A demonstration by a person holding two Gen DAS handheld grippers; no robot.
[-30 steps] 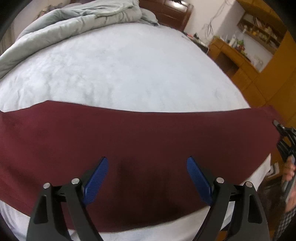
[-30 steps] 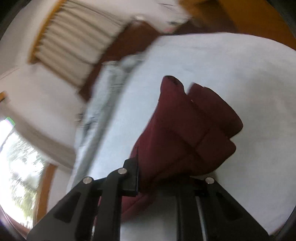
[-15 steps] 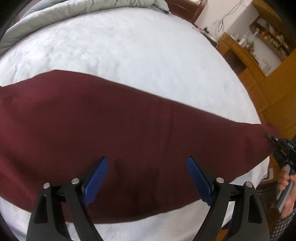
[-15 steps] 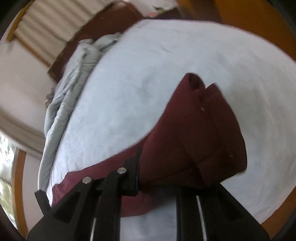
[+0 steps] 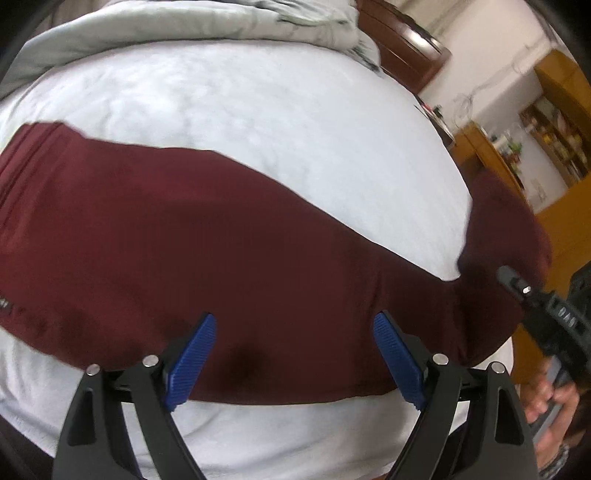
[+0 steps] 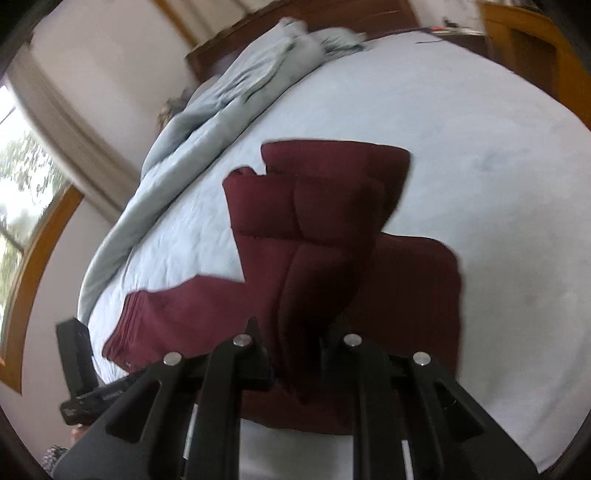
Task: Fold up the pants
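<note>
Dark red pants (image 5: 221,236) lie stretched across the white bed (image 5: 258,103), waistband at the left. My left gripper (image 5: 295,354) hovers open just above their near edge, blue pads (image 5: 192,354) wide apart with nothing between them. In the right wrist view my right gripper (image 6: 295,332) is shut on the leg end of the pants (image 6: 317,206), which is lifted and hangs doubled over the flat part. The same gripper (image 5: 517,284) shows at the right edge of the left wrist view, holding the raised cloth, with a hand (image 5: 550,398) below it.
A grey duvet (image 5: 192,26) is bunched at the head of the bed, before a dark wooden headboard (image 5: 406,40). Orange wooden cupboards and shelves (image 5: 546,122) stand at the right. A window (image 6: 22,192) is on the left wall in the right wrist view.
My right gripper has carried the leg end up and leftward over the pants, folding them back. The left gripper slid along the near edge and rolled; its jaws stayed wide.
</note>
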